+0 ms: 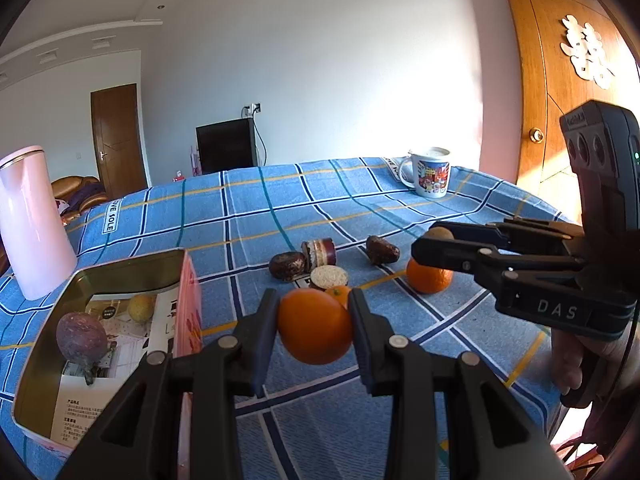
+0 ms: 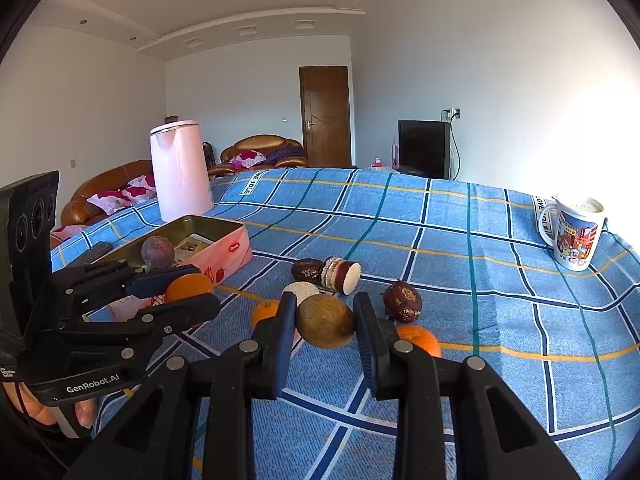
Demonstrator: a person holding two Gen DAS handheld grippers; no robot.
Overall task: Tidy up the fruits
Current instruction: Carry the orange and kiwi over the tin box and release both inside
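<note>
My left gripper point(image 1: 313, 300) is shut on a large orange point(image 1: 314, 326), held beside the open tin point(image 1: 132, 270). The right wrist view shows that same orange point(image 2: 187, 286) in the left gripper point(image 2: 204, 284), next to the pink tin point(image 2: 236, 246). My right gripper point(image 2: 324, 302) is shut on a brownish-yellow round fruit point(image 2: 325, 321). A second orange point(image 1: 429, 278) lies on the cloth under the right gripper point(image 1: 430, 238), and a small orange point(image 1: 339, 294) lies behind the held one. In the tin sit a purple passion fruit point(image 1: 82, 338) and a yellow fruit point(image 1: 141, 308).
Dark cakes point(image 1: 287, 266) point(image 1: 382, 249), a layered roll point(image 1: 319, 252) and a round cracker point(image 1: 329, 277) lie mid-table on the blue checked cloth point(image 1: 260, 216). A pink kettle point(image 1: 32, 220) stands far left behind the tin. A printed mug point(image 1: 430, 172) stands far right.
</note>
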